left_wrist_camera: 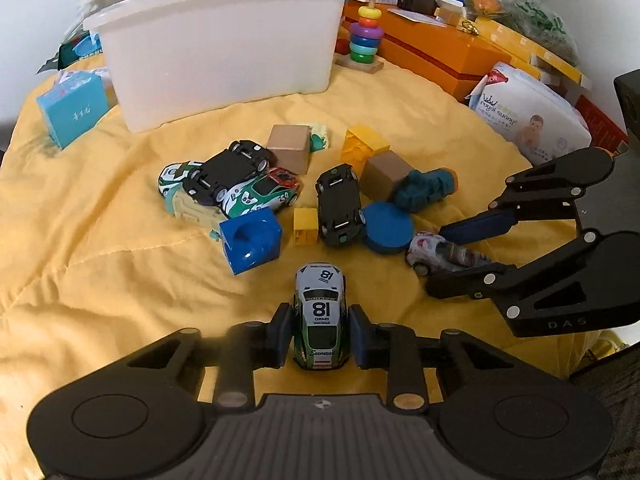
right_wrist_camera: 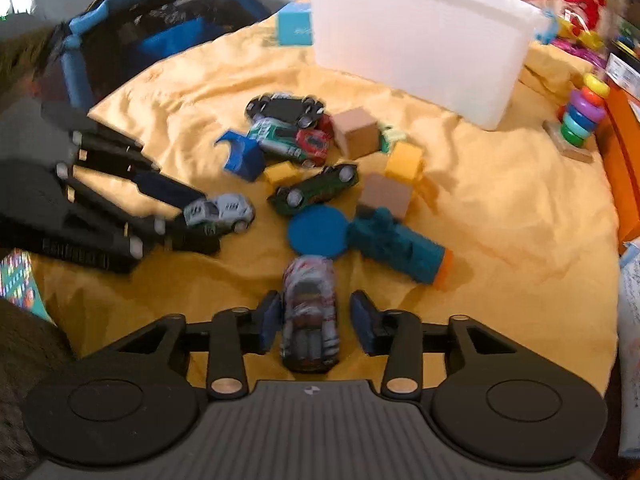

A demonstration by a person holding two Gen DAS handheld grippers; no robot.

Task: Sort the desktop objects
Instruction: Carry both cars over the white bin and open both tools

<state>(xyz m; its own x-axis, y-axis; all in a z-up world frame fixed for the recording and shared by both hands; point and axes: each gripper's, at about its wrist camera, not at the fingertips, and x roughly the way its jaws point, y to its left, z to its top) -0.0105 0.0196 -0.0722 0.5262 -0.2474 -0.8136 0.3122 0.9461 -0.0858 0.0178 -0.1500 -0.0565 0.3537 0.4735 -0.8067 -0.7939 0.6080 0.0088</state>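
Pick-up step, both hands. The left gripper clamps car 18 between its pads. The right gripper straddles the red-white car, jaws apart, not yet gripping. Next: close right, then carry both to the bin ahead.

A soft yellow cloth, quilted and creased, lies under everything, and the white tub looks like smooth, milky, half-clear plastic. The blue block is glossy plastic, the tan cube matt wood, and the numbered toy car has a shiny painted shell between matt black tongs.
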